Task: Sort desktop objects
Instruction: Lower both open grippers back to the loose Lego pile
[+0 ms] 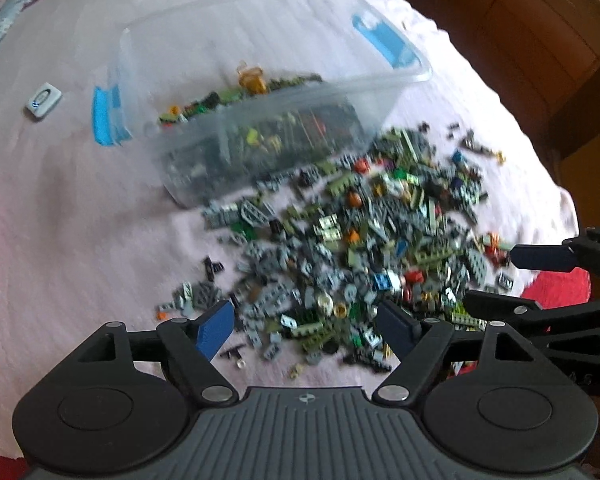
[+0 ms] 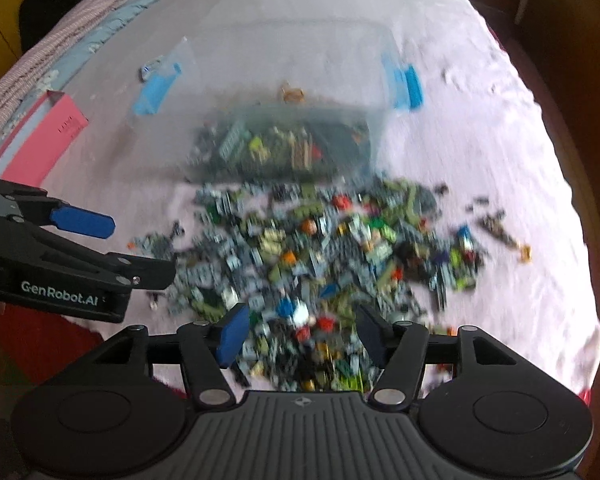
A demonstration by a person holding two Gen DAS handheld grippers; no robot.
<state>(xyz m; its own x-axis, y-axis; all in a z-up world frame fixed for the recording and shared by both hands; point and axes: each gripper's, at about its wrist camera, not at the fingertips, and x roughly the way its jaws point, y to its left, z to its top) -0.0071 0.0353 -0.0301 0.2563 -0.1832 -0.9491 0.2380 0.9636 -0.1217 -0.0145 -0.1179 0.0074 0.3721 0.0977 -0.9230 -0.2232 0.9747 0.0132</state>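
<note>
A clear plastic bin (image 1: 204, 60) (image 2: 292, 60) with blue latches stands on a pink bed sheet, its near end holding many small building bricks. A wide pile of small bricks (image 1: 360, 232) (image 2: 340, 248), mostly grey and green, lies spread on the sheet in front of it. My left gripper (image 1: 306, 320) (image 2: 142, 246) hangs open over the pile's near left edge, nothing between its blue pads. My right gripper (image 2: 300, 322) (image 1: 490, 278) is open over the near middle of the pile, also holding nothing. Both views are blurred.
A pink flat box (image 2: 40, 140) lies at the sheet's left side. A small white and blue tag (image 1: 43, 100) (image 2: 150, 68) sits left of the bin. Red cloth (image 1: 556, 284) shows at the near edge. Wooden furniture (image 1: 540, 40) stands beyond the bed on the right.
</note>
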